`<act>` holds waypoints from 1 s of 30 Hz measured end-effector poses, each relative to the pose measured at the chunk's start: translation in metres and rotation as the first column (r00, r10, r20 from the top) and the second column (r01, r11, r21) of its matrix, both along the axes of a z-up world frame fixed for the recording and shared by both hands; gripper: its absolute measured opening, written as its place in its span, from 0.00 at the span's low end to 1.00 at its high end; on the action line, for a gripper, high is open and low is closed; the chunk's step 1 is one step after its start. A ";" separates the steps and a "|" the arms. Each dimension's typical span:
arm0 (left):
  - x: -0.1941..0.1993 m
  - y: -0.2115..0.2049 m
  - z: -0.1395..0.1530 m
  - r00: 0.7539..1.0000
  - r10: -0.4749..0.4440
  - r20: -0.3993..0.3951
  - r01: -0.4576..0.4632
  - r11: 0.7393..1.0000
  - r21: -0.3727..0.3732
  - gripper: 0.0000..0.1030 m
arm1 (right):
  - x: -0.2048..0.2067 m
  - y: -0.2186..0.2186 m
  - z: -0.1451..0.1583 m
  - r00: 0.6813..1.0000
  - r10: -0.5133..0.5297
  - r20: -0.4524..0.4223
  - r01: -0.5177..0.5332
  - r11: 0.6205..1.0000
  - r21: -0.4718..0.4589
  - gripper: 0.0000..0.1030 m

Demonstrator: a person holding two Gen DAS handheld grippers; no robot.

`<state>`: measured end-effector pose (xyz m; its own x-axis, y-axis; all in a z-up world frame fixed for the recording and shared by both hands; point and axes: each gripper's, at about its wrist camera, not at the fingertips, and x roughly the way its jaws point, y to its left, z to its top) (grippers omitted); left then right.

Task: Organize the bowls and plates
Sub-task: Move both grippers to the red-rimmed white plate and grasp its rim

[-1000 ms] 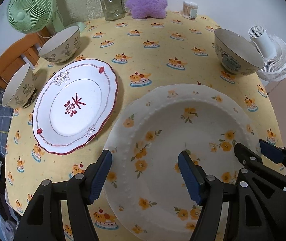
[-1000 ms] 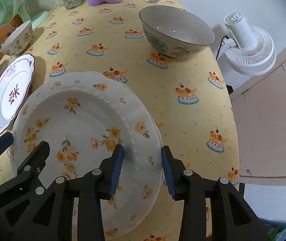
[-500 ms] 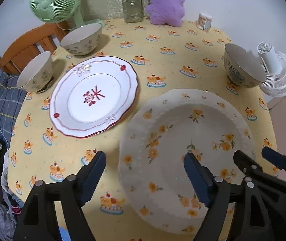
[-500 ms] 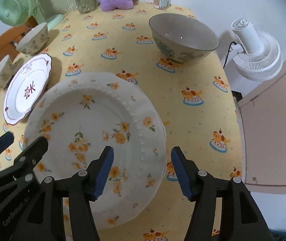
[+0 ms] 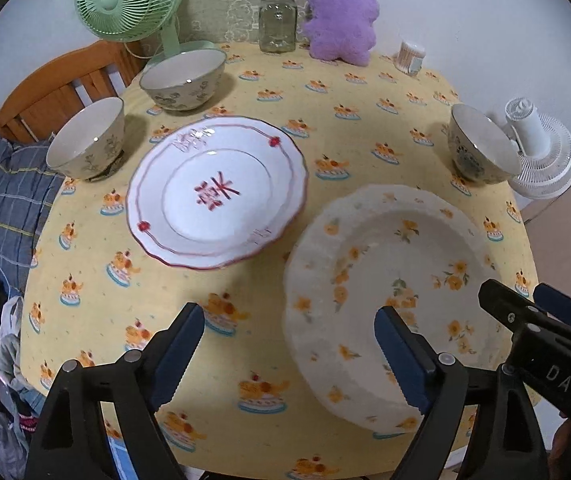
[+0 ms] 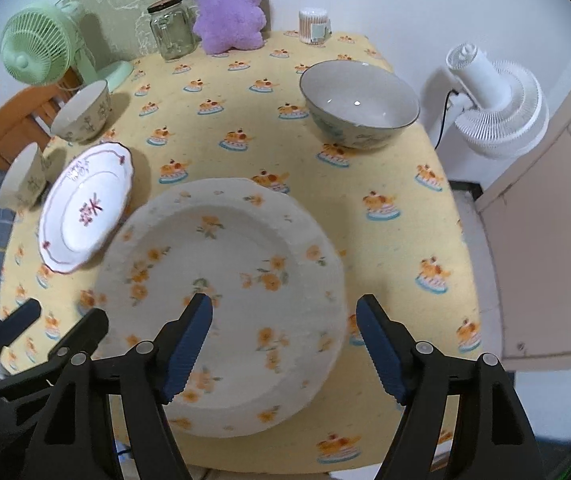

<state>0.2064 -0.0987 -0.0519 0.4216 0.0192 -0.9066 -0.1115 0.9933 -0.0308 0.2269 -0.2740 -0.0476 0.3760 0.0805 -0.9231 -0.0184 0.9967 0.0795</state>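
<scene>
The white plate with orange flowers lies flat on the yellow tablecloth near the front edge; its thick edge suggests a second plate under it. My left gripper hovers above its left rim, jaws opening, pads clear of it. Over the plate's right rim my right gripper is also opening and touches nothing. A red-rimmed plate lies to the left. Two bowls stand at the far left and one bowl at the right.
At the back stand a green fan, a glass jar, a purple plush toy and a cotton swab box. A white fan is beyond the table's right edge. A wooden chair and clothes are at the left.
Both grippers opened wider and rose away from the floral plate. The right jaws, earlier close around its rim, let go. The left gripper drifted left; the plate stayed put.
</scene>
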 end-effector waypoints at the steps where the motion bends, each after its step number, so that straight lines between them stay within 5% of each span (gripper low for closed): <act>1: 0.001 0.006 0.002 1.000 -0.003 0.005 0.003 1.000 0.001 0.86 | 0.000 0.005 0.002 1.000 -0.010 0.003 0.010 1.000 0.009 0.75; 20: 0.035 0.117 0.007 0.987 -0.142 0.076 0.139 0.990 0.035 0.84 | 0.021 0.132 0.015 0.992 -0.048 0.118 0.051 0.998 -0.024 0.75; 30: 0.069 0.140 -0.009 0.994 -0.087 0.071 0.086 0.996 0.016 0.84 | 0.059 0.168 0.002 0.993 -0.001 0.114 0.008 0.999 -0.053 0.75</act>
